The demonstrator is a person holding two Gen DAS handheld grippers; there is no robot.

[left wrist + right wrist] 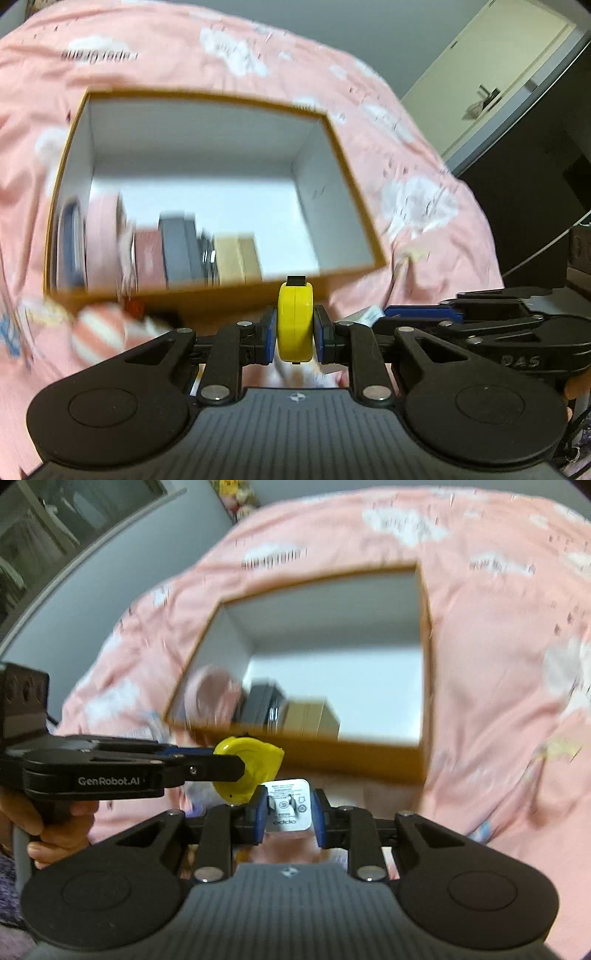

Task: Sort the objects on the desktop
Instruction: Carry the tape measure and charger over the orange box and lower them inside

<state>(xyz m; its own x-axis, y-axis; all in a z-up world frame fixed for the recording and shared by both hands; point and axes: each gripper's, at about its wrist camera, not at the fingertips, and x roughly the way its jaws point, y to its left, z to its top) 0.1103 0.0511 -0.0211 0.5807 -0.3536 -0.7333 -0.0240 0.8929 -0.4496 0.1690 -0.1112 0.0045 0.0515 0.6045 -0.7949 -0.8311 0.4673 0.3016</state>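
Observation:
My left gripper (294,328) is shut on a yellow tape measure (294,321), held edge-on between the blue pads above the pink bedspread. The right wrist view shows the same yellow tape measure (248,766) from the side, in the left gripper (236,764). My right gripper (289,806) is shut on a white charger plug (288,803) with its prongs facing the camera. Both hang in front of the near wall of an open brown box (207,295) (369,755) with a white inside. The right gripper (424,314) reaches in from the right of the left wrist view.
Several small boxes (192,251) (295,712) and a pink round case (214,698) stand in the box's near left part. A striped red-and-white thing (98,332) lies outside its near wall. A hand (55,827) holds the left gripper's handle. Dark furniture (535,184) stands at the right.

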